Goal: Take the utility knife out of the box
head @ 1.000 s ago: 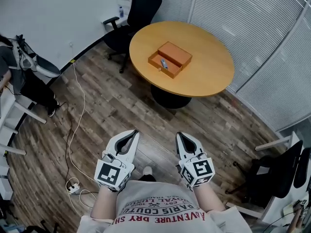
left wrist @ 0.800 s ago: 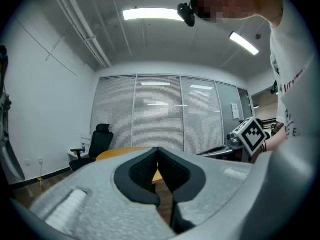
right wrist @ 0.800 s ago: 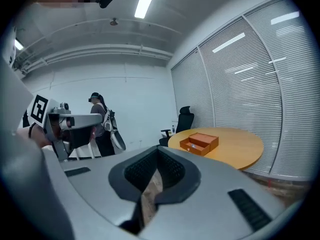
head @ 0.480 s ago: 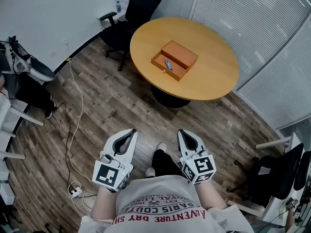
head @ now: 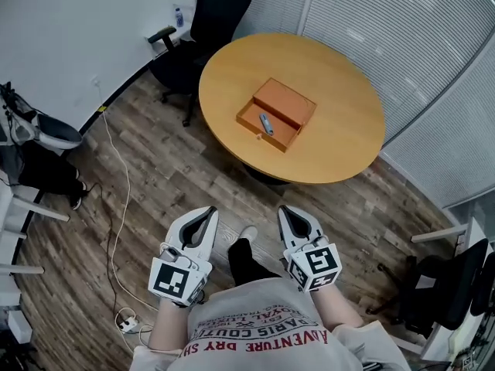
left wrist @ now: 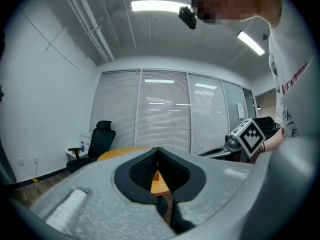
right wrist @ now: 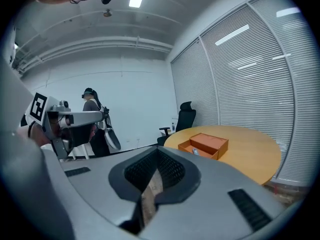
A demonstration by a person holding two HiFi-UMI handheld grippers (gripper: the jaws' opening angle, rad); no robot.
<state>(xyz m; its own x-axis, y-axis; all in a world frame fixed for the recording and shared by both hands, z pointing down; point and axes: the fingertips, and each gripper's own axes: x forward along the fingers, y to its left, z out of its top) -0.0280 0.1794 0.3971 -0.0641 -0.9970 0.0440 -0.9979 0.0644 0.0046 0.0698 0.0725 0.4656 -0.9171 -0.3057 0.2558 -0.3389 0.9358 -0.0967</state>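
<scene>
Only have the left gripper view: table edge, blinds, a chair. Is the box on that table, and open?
Observer: Yes. The orange box sits open near the middle of the round table, lid laid back.
Operator: Knife inside?
Observer: A grey utility knife lies in the open tray.
Operator: Right side? I only see its marker cube.
Observer: The right hand-held gripper has its jaws together with nothing between them, over the floor short of the table.
</scene>
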